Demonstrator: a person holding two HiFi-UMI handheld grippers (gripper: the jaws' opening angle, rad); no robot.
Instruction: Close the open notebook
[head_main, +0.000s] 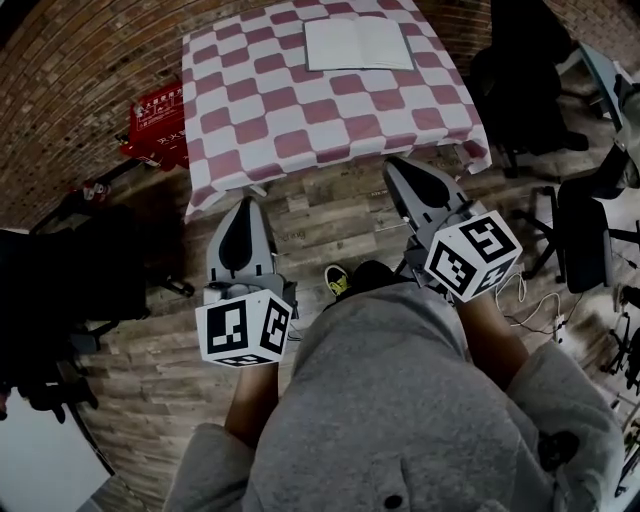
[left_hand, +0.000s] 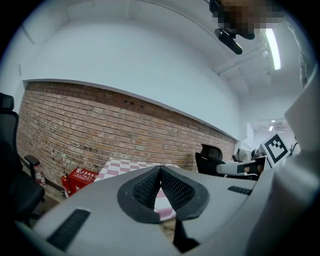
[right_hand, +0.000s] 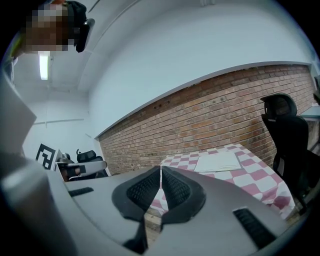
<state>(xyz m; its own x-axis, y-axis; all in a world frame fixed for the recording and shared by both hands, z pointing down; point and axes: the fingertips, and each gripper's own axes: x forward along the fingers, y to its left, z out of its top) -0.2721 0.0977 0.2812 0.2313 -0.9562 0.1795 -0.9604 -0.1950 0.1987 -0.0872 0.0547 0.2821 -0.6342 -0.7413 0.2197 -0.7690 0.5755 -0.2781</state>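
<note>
Head view: notebook (head_main: 358, 43) lies open and flat on the table (head_main: 300, 125), at the far edge, closer to the far right corner of the pink-and-white checked cloth. We see both grippers off the table, over the wood floor (head_main: 320, 215) on the near side. The left gripper (head_main: 243, 204) is below the near edge toward the left corner, and the right gripper (head_main: 396, 166) has its tips close to the near edge toward the right corner. Both are well apart from the notebook. A red box (head_main: 157, 125) sits on the floor beside the table's left edge, and a dark chair (head_main: 520, 85) stands off the right edge.

Left gripper view: we read the jaws as fully together, pads meeting at the tips, nothing between them. The checked table, the red box and a brick wall (left_hand: 100, 130) lie beyond.

Right gripper view: jaws pressed together too, nothing held. The open notebook shows ahead, on the table's far half, untouched, with the chair to its right.
</note>
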